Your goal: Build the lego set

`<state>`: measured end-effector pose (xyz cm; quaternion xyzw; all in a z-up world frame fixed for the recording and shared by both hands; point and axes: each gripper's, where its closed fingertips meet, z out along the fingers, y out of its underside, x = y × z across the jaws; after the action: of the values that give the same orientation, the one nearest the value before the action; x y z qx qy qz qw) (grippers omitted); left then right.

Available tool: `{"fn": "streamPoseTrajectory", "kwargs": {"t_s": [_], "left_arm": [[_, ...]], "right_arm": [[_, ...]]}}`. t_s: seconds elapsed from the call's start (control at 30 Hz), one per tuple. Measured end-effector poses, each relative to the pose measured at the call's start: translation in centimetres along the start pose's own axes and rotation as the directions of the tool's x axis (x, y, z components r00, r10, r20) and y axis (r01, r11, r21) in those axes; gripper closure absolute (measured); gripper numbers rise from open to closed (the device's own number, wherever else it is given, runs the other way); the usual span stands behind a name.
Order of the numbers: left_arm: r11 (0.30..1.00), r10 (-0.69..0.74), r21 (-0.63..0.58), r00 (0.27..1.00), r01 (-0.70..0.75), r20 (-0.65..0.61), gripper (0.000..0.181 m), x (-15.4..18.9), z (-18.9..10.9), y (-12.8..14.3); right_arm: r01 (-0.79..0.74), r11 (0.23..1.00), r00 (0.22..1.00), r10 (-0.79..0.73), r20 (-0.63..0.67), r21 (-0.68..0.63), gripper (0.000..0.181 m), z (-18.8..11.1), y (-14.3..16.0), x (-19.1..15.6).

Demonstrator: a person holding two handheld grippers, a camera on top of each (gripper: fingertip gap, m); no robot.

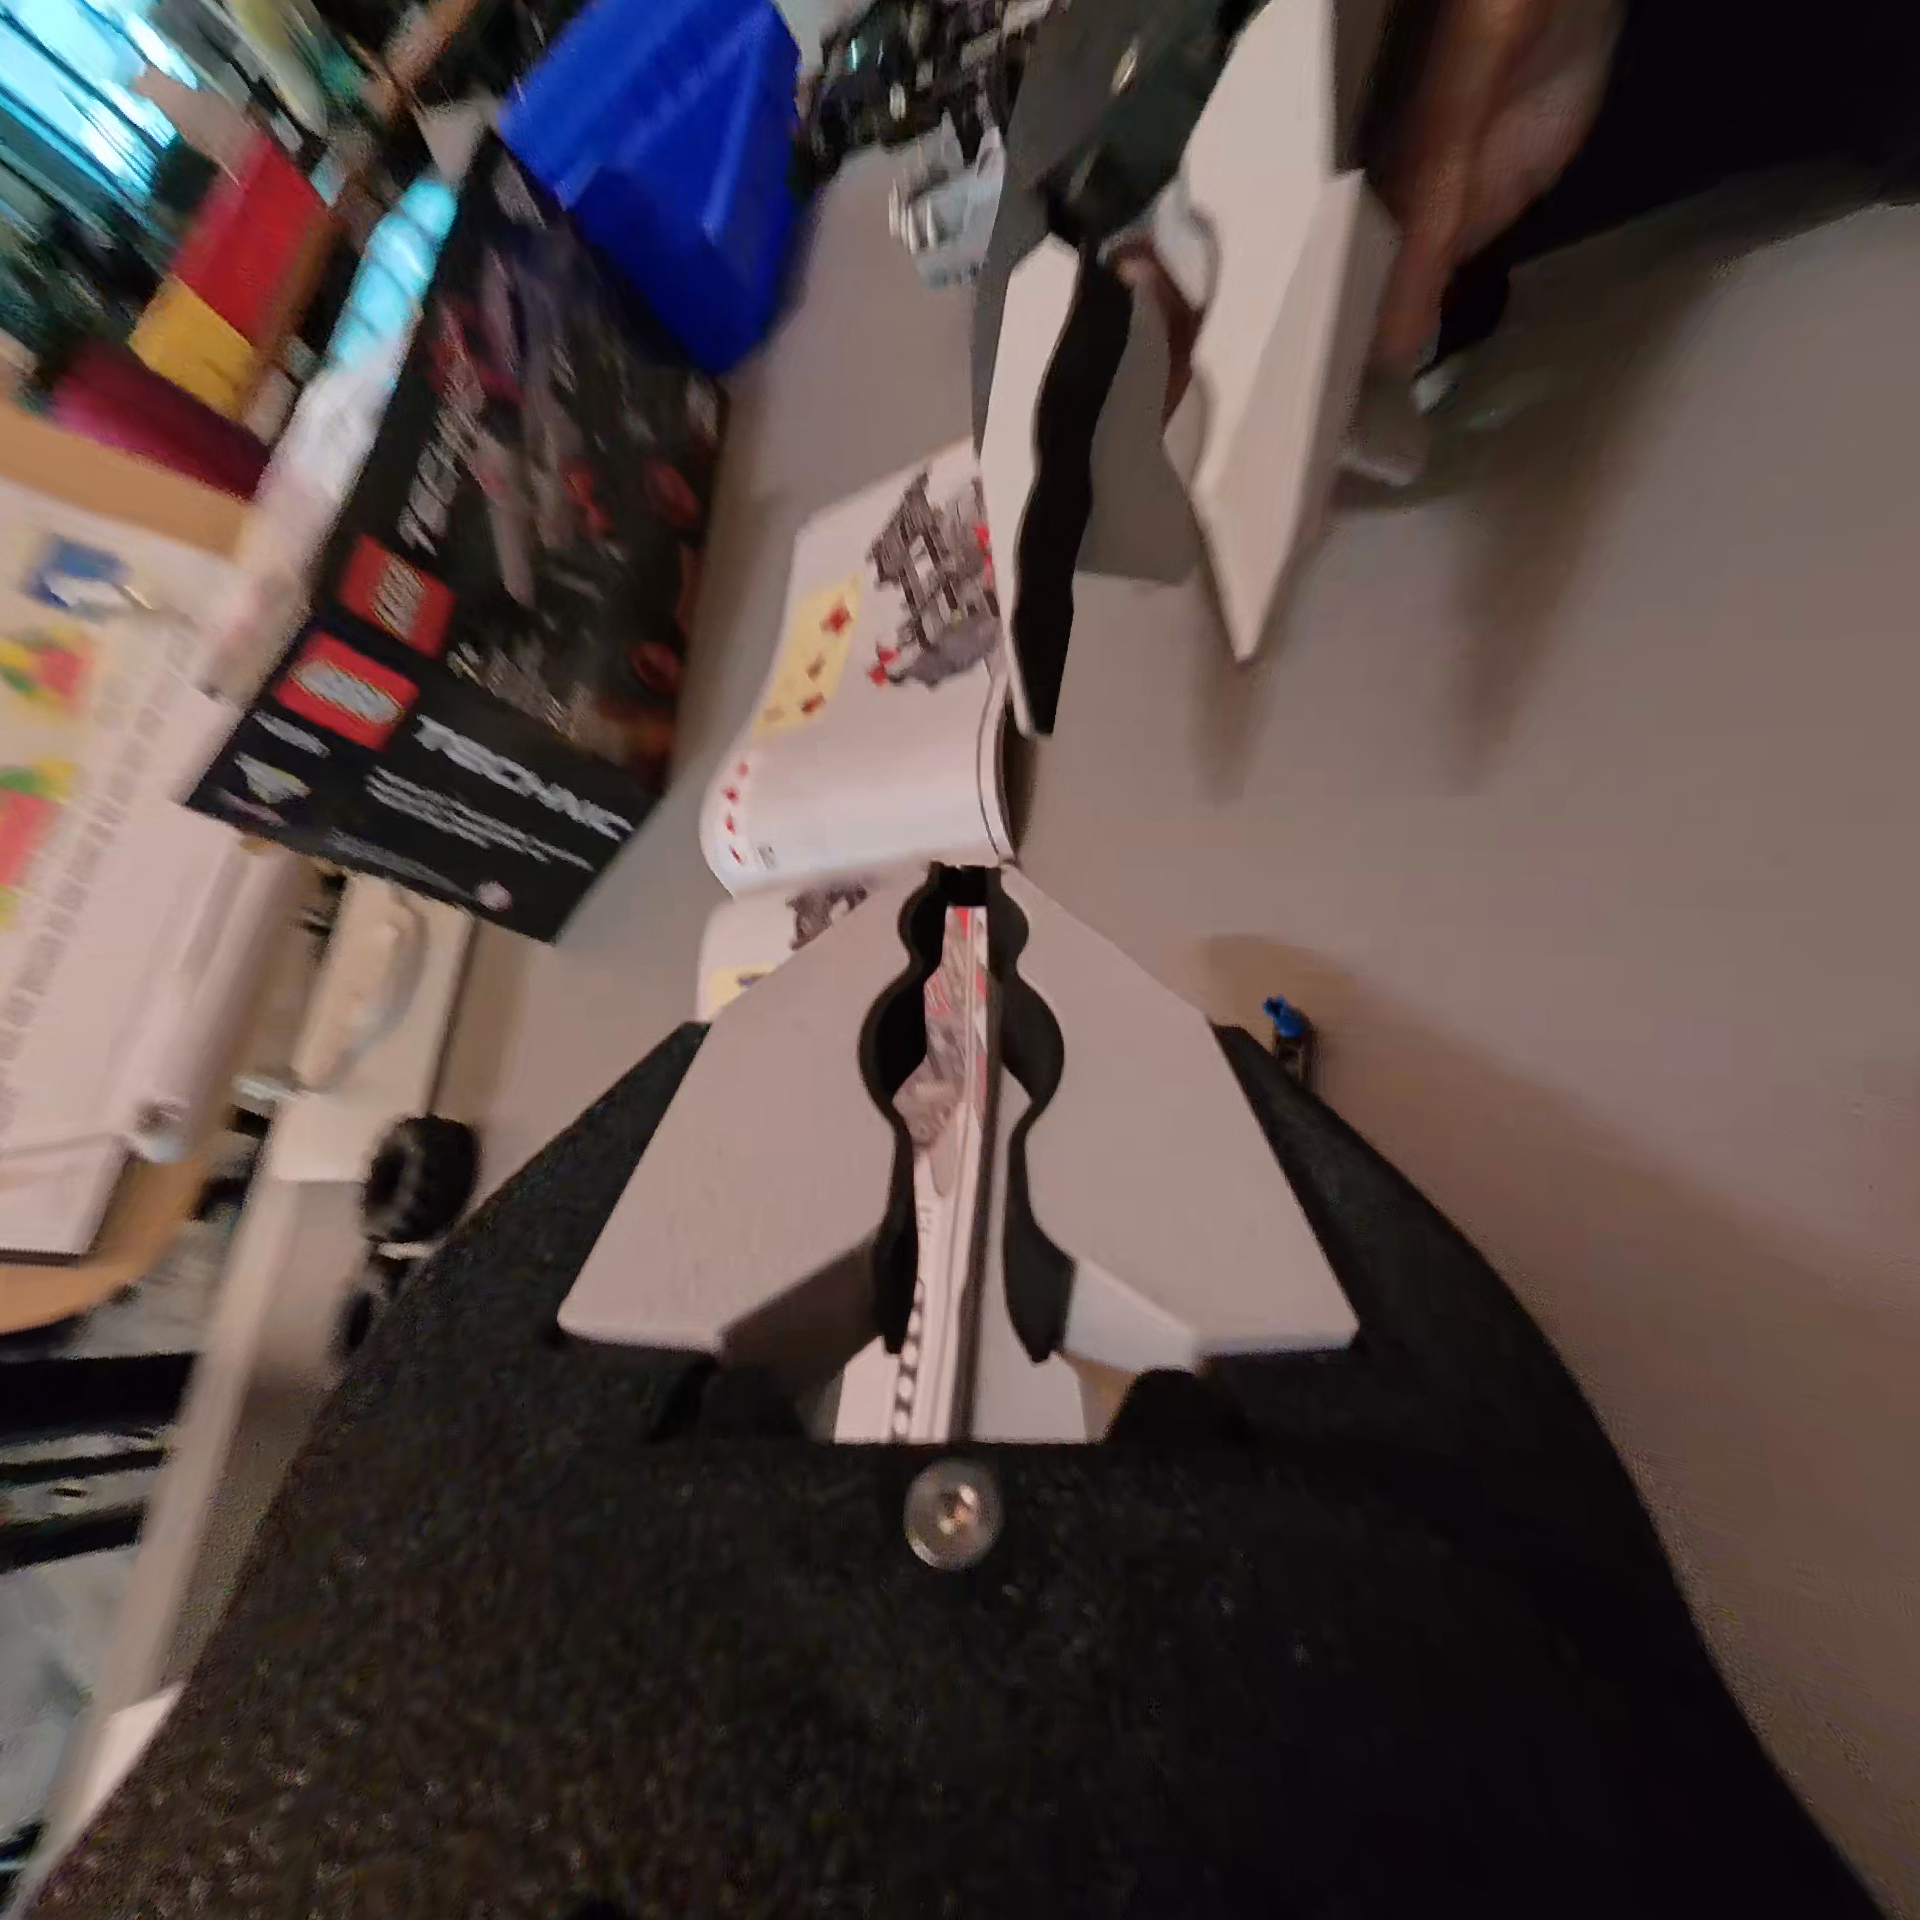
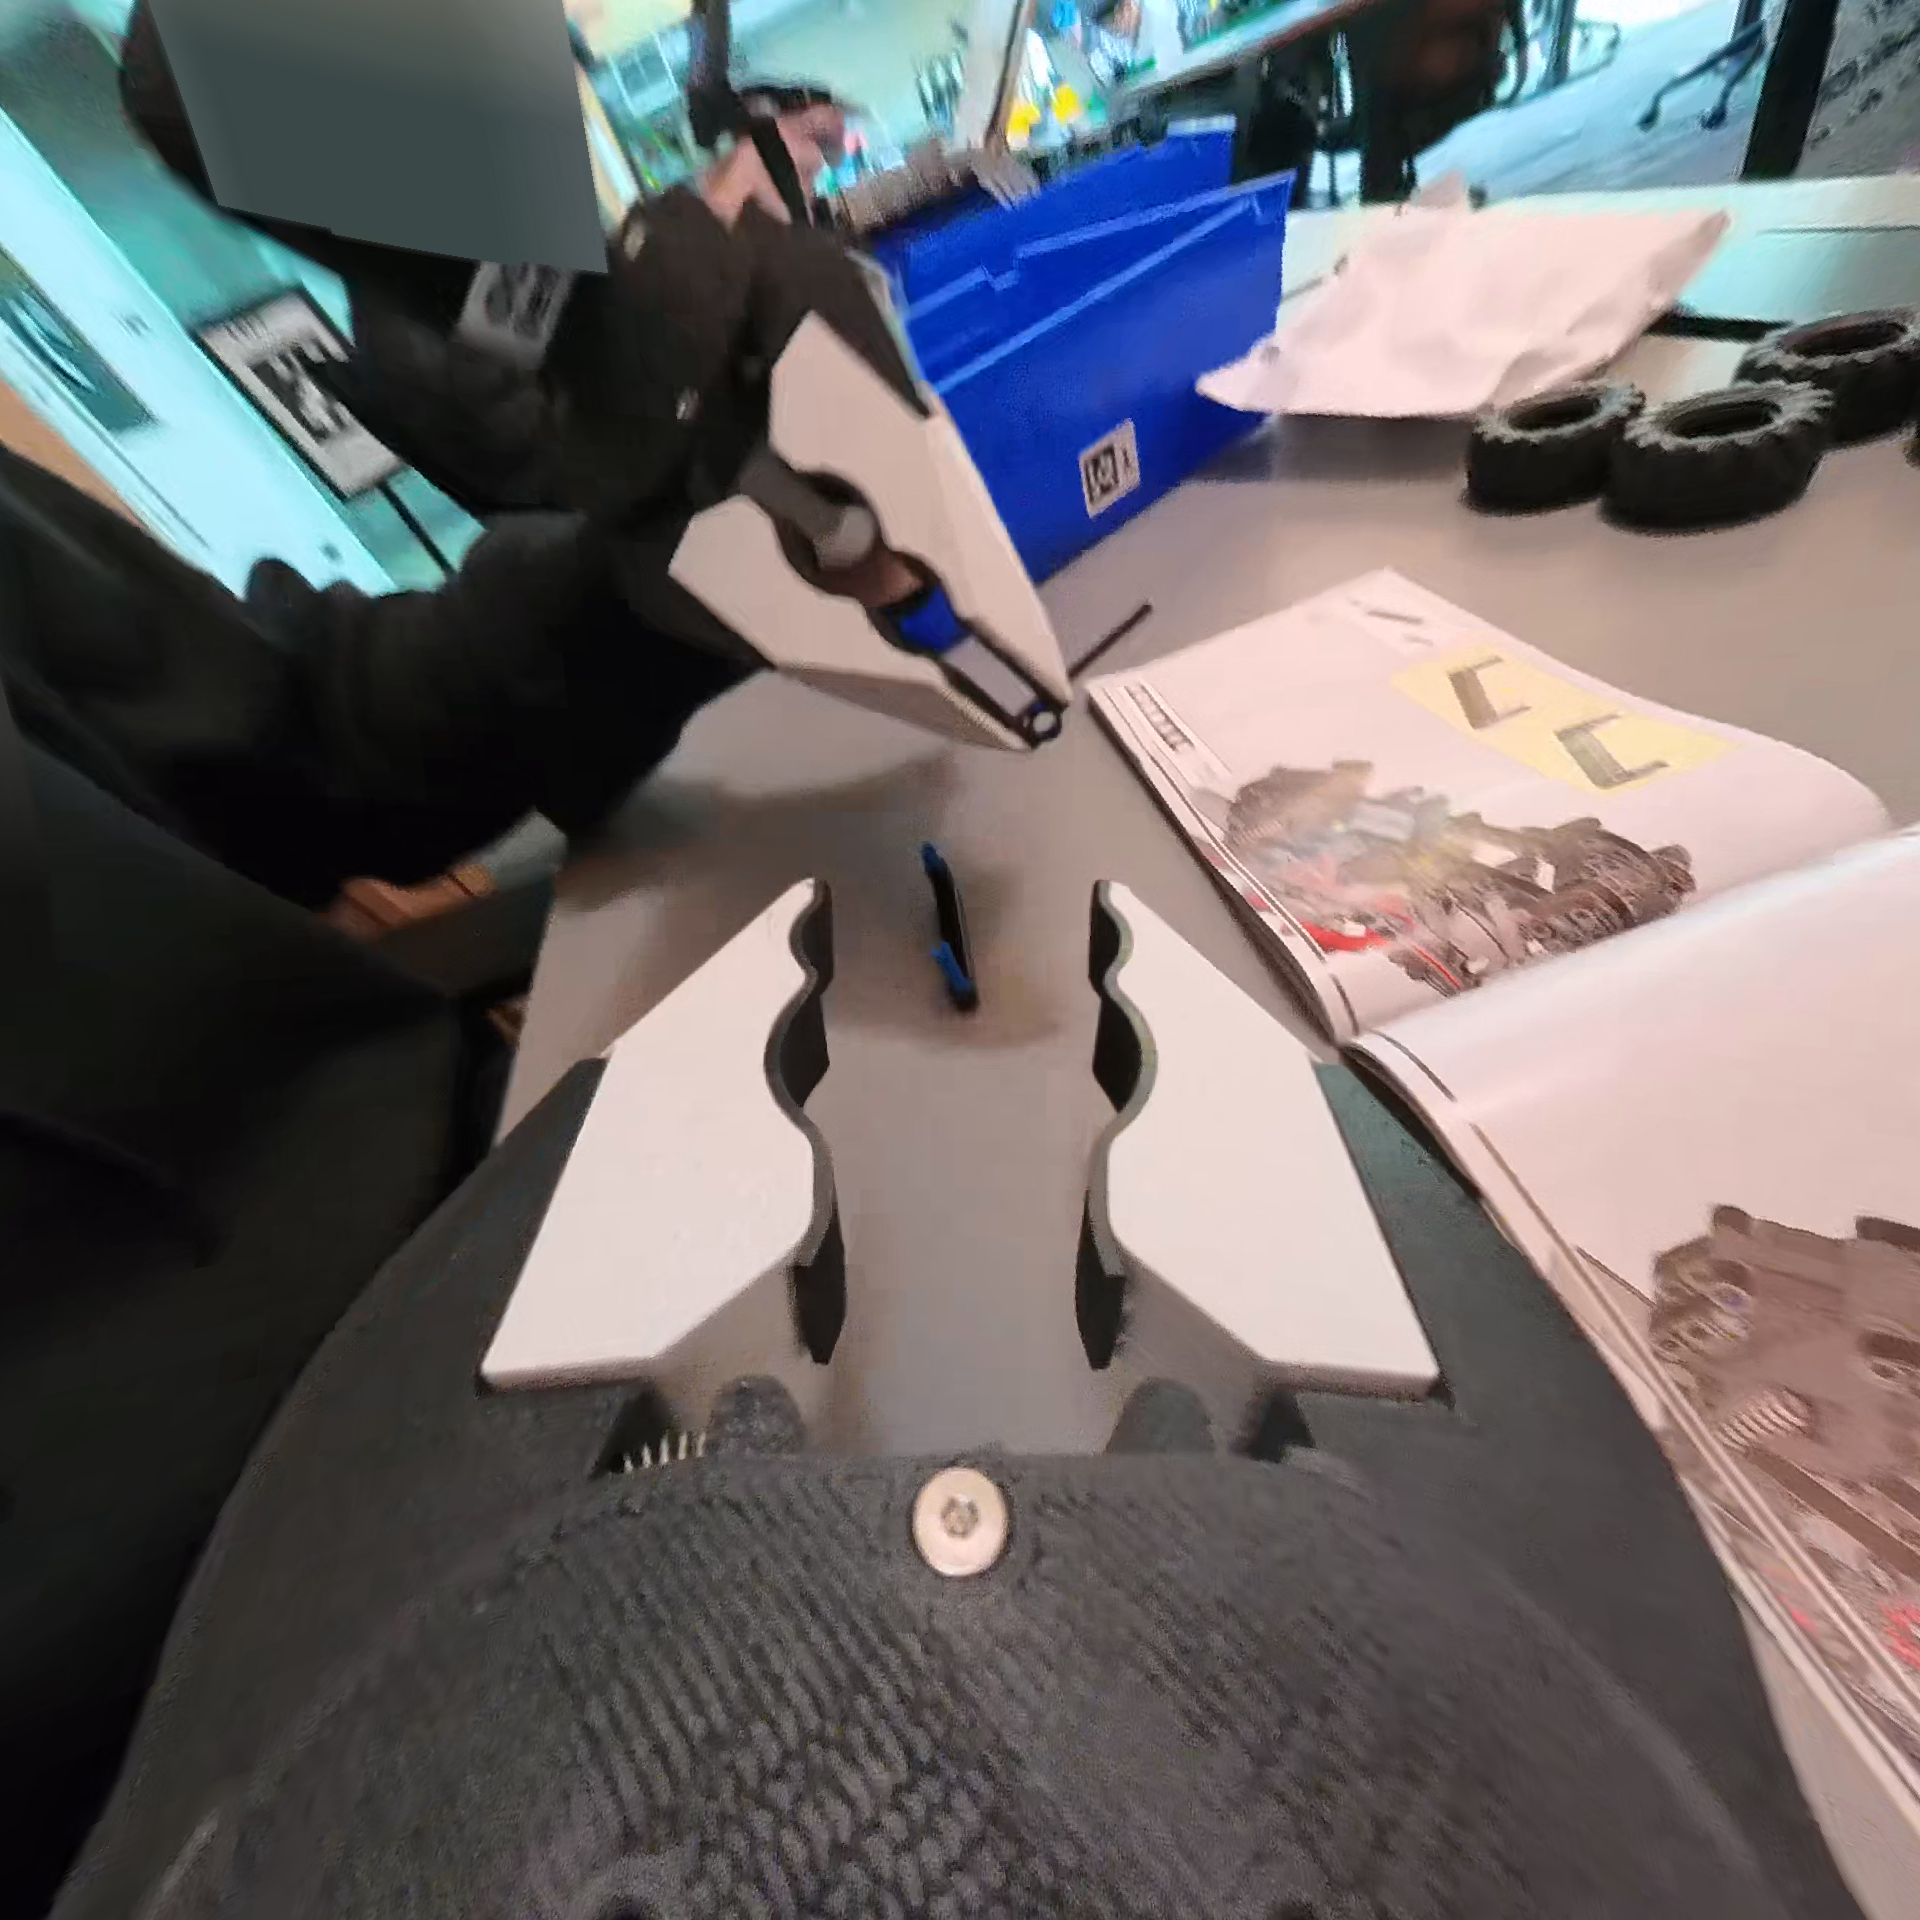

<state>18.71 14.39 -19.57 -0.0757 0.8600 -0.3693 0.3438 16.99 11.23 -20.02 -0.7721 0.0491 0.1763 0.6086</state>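
My left gripper (image 1: 961, 883) is shut on a thin black Lego piece (image 1: 964, 881) held at its tips. In the right wrist view the left gripper (image 2: 1029, 717) hangs tilted above the table, and the black piece (image 2: 1039, 719) runs along its fingers with a blue part further back. My right gripper (image 2: 961, 904) is open and empty, low over the grey table (image 2: 935, 1143). A small black beam with blue pins (image 2: 951, 930) lies on the table between its fingertips. This beam also shows in the left wrist view (image 1: 1288, 1023). The right gripper (image 1: 1101, 499) shows at the top of that view.
An open instruction booklet (image 2: 1455, 831) lies right of the grippers. Behind it are a blue bin (image 2: 1091, 343), a white paper bag (image 2: 1455, 301) and several black tyres (image 2: 1662, 447). The black Lego box (image 1: 499, 623) stands by the booklet. A person in dark sleeves sits at left. One gripper's finger ends stand about 5 cm off the other's.
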Motion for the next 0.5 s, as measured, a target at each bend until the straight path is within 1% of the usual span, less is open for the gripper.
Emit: {"fn": "streamPoseTrajectory", "kwargs": {"t_s": [0.07,0.13,0.23,0.27,0.37,0.5], "left_arm": [[0.995,0.094,0.037,0.994,-0.096,0.053,0.177,0.2,-0.4,-1.5],[0.985,0.163,0.042,0.982,-0.168,0.097,0.177,0.3,-0.6,-2.3],[0.974,0.217,0.043,0.969,-0.223,0.116,0.177,0.8,-0.6,-2.9],[0.972,0.223,0.053,0.968,-0.23,0.113,0.177,1.0,-0.6,-3.2],[0.966,0.238,0.073,0.964,-0.247,0.116,0.177,1.3,-0.5,-3.8],[0.96,0.265,0.063,0.958,-0.273,0.113,0.177,1.5,-0.3,-3.7]], "right_arm": [[-0.062,0.997,0.998,0.061,0.014,0.05,0.137,0.1,-0.7,0.1],[-0.138,0.985,0.99,0.133,0.054,0.103,0.138,0.2,-1.3,-0.1],[-0.236,0.954,0.966,0.21,0.15,0.182,0.15,0.0,-2.4,-0.7],[-0.258,0.947,0.96,0.229,0.163,0.192,0.149,0.1,-2.6,-0.7],[-0.256,0.952,0.96,0.231,0.157,0.169,0.149,0.5,-2.2,-0.7],[-0.259,0.95,0.953,0.223,0.203,0.173,0.164,0.7,-2.4,-1.5]]}}
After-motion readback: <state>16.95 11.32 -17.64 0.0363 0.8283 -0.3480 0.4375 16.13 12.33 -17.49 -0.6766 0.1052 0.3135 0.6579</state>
